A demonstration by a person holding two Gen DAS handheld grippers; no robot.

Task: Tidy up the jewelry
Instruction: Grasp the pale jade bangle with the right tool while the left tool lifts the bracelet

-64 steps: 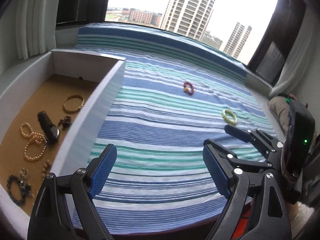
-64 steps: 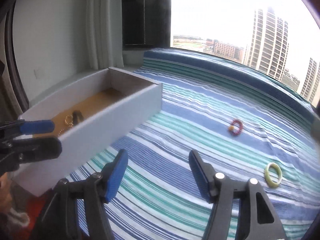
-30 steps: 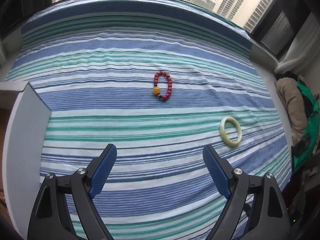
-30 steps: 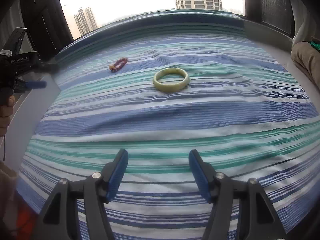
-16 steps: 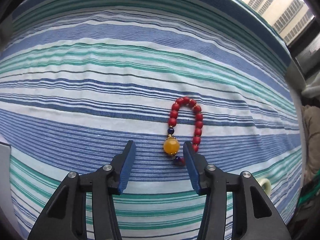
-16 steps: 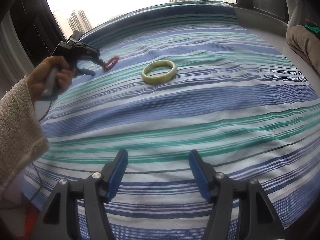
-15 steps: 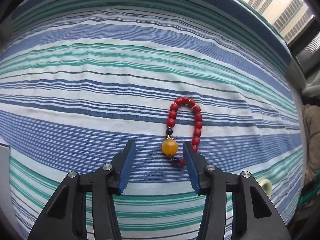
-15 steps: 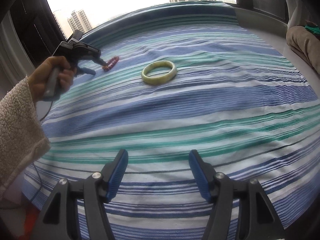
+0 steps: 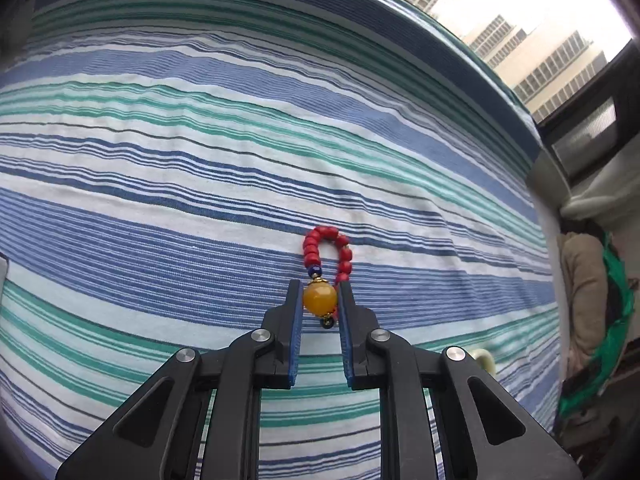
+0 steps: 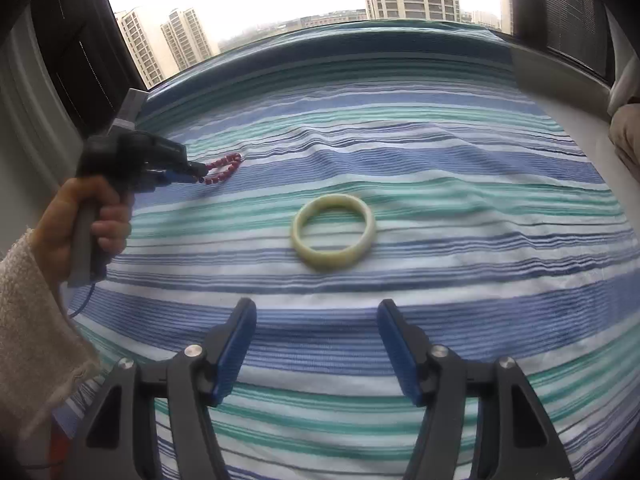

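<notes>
A red bead bracelet (image 9: 310, 248) with a big orange bead (image 9: 319, 299) lies on the striped cloth (image 9: 200, 208). My left gripper (image 9: 320, 285) is closing, and its blue pads press both sides of the orange bead. The right wrist view shows that same gripper (image 10: 198, 174) at the bracelet (image 10: 224, 170), held by a hand (image 10: 100, 208). A pale green bangle (image 10: 334, 260) lies flat just beyond my right gripper (image 10: 317, 305). That gripper's jaws are closing slightly and stand wide apart with nothing between them. In the left wrist view only the bangle's edge (image 9: 486, 358) peeks out.
The blue, green and white striped cloth (image 10: 440, 184) covers a window ledge, with glass and tall buildings behind. A fuzzy cream sleeve (image 10: 32, 320) is at the lower left. Beige and green fabric (image 9: 580, 272) lies past the cloth's right end. A white box corner (image 9: 2, 272) shows at far left.
My left gripper came down onto the bracelet and its jaws narrowed from wide open onto the orange bead. My right gripper moved nearer the green bangle.
</notes>
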